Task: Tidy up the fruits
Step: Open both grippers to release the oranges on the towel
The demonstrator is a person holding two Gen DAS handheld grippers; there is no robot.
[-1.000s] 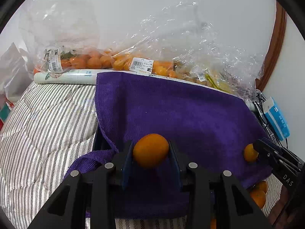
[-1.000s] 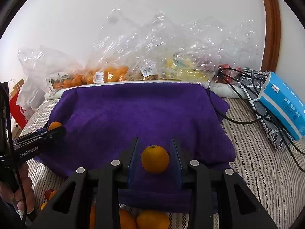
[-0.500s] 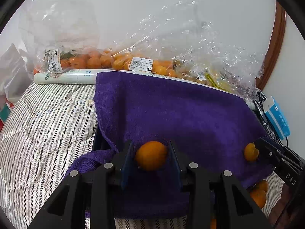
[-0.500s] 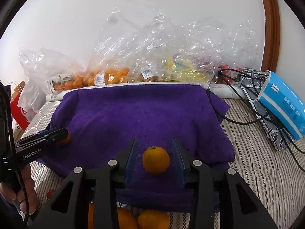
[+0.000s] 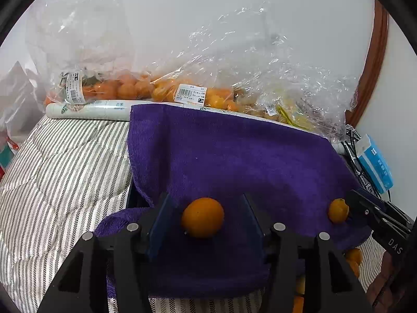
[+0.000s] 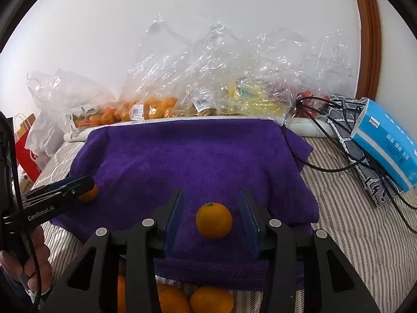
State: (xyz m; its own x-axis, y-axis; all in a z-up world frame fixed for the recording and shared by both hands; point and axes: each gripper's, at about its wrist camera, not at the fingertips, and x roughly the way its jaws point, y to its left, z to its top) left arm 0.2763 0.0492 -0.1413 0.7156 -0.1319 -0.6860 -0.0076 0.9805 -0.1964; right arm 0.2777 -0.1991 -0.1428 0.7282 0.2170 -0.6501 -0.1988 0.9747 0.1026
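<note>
A purple towel (image 5: pixel 247 161) (image 6: pixel 192 156) covers a raised block on the striped bed. My left gripper (image 5: pixel 203 217) is open, and one orange (image 5: pixel 202 217) rests on the towel between its fingers with gaps on both sides. My right gripper (image 6: pixel 212 219) is open too, and a second orange (image 6: pixel 214 220) sits on the towel between its fingers, untouched. The right gripper's orange also shows in the left wrist view (image 5: pixel 338 210). The left gripper's orange shows in the right wrist view (image 6: pixel 88 194). More loose oranges (image 6: pixel 211 300) lie below the towel's front edge.
Clear plastic bags of small oranges (image 5: pixel 122 88) (image 6: pixel 153 109) and yellow fruit (image 6: pixel 255 99) line the wall behind the towel. A white roll (image 5: pixel 88 109) lies at back left. A blue tissue pack (image 6: pixel 388 140) and black cables (image 6: pixel 338 161) lie at right. A red bag (image 6: pixel 26 156) stands far left.
Both grippers have opened and let go of their oranges, which now rest on the towel. The left orange came down lower between the fingers.
</note>
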